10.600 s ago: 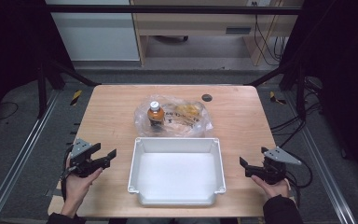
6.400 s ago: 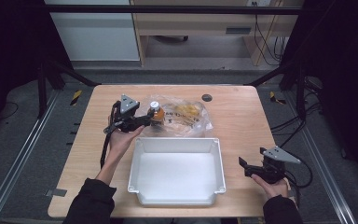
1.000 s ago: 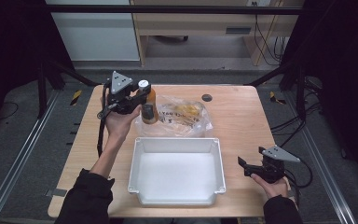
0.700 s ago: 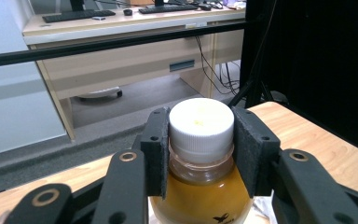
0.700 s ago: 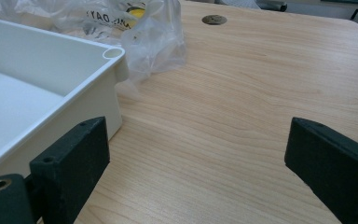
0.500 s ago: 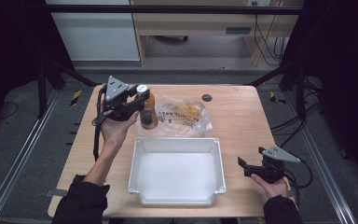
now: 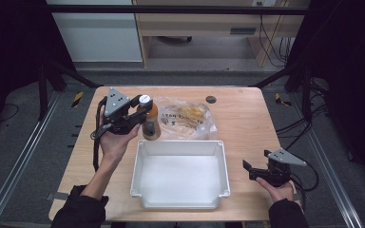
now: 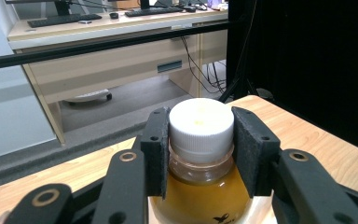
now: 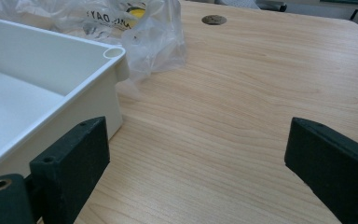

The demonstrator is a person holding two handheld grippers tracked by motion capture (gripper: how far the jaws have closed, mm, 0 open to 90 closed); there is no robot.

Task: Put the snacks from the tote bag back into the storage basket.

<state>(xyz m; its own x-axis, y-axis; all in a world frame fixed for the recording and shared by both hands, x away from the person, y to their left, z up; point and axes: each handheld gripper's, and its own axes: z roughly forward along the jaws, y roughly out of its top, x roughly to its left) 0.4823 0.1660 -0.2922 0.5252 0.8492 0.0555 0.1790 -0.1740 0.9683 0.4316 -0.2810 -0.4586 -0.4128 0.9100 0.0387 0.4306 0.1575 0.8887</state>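
A small bottle (image 7: 150,122) of amber liquid with a white cap (image 8: 200,122) hangs above the table's back left, just behind the white tub (image 7: 179,202). My left gripper (image 7: 141,107) is shut on the bottle (image 8: 200,191) at its cap and neck, one black jaw on each side. A clear plastic bag (image 7: 187,118) holding yellow items lies behind the tub. My right gripper (image 7: 248,170) rests open near the table's front right, beside the tub's right wall (image 9: 51,121), nothing between its jaws.
A round dark grommet (image 7: 211,99) is set in the tabletop at the back. The bag (image 9: 135,28) touches the tub's far right corner. Bare wood spreads to the right of the tub. Metal frame rails run along both table sides.
My left gripper left the front left, closed on the bottle in the bag, and lifted it out to the left; lately it has lowered slightly toward the tub. The right gripper stayed put.
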